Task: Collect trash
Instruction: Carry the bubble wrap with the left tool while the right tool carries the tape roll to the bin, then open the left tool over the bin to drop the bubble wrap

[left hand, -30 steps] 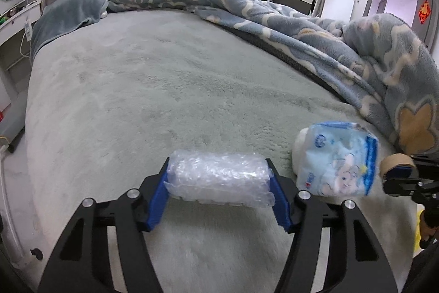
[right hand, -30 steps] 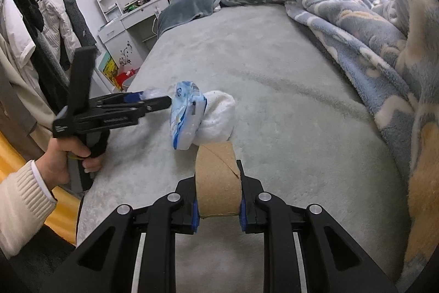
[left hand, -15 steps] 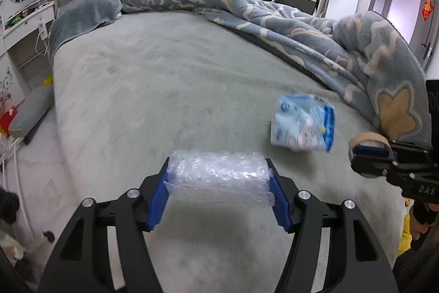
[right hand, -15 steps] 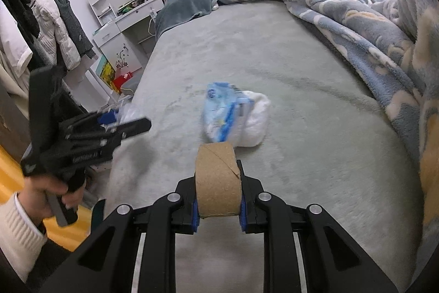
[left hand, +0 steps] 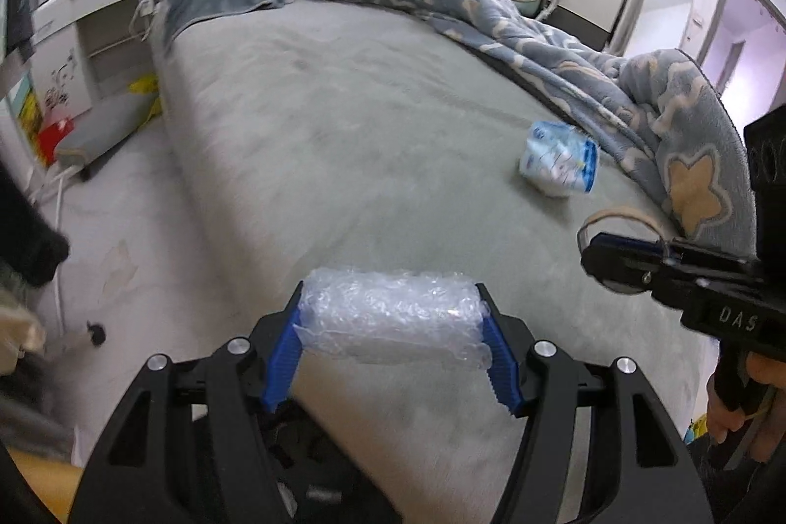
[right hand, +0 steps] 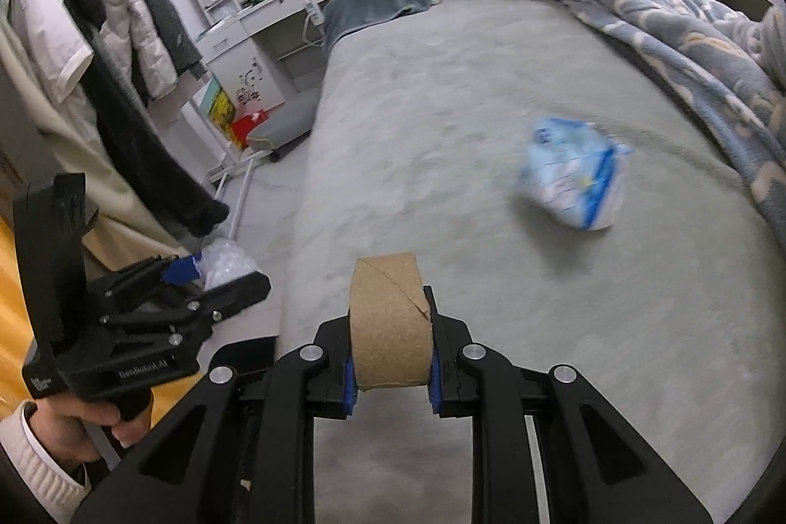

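Note:
A roll of clear bubble wrap sits crosswise between the blue pads of my left gripper, which is shut on it above the bed's near left corner. My right gripper is shut on a brown cardboard tape core, held upright over the bed's near edge. A blue and white plastic packet with white stuffing lies on the grey bed cover, beyond both grippers. The packet looks blurred in the right wrist view. The left gripper also shows there, off the bed's left side.
A rumpled blue patterned blanket covers the bed's right side and far end. A white dressing table, hanging clothes and a grey stool stand to the bed's left. A hand in a white sleeve holds the left gripper.
Both grippers have pulled back and to the left from the packet, each keeping its load. The packet now lies farther off and to the right; the floor beside the bed has come into view.

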### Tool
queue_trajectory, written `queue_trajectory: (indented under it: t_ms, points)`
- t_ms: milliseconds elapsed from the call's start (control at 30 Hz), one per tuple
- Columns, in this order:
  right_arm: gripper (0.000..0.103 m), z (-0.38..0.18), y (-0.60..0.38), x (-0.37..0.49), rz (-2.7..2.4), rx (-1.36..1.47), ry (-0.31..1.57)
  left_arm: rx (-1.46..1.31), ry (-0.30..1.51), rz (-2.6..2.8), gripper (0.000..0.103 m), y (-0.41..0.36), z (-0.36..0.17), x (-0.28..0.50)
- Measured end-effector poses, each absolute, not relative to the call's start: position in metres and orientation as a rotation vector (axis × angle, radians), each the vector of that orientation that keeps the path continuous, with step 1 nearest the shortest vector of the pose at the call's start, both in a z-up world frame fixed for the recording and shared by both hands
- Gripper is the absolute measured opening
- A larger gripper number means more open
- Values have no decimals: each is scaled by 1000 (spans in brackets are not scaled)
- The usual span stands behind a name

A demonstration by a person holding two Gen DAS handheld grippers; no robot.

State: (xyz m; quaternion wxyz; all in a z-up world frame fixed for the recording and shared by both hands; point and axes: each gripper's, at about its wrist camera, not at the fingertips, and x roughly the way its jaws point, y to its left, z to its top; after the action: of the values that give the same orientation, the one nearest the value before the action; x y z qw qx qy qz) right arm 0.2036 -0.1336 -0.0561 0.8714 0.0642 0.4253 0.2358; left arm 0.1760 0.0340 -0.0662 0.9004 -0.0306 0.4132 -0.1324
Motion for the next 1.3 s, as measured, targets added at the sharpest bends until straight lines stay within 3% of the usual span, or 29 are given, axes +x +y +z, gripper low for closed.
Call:
queue_trajectory:
  t_ms: [467, 633, 1167, 1300]
  points:
    - [21, -45, -45, 159, 586, 98, 890, -248, 967, -85, 66, 121, -112, 112]
    - [21, -45, -16, 144, 617, 57, 897, -217, 1050, -21, 66, 138, -136, 102]
    - [21, -46, 61, 123, 712, 4, 921, -474, 1287, -6, 68, 183, -213, 94]
    - [21, -56, 68, 126, 701, -25, 942, -467, 1297, -31, 78, 180, -214, 88]
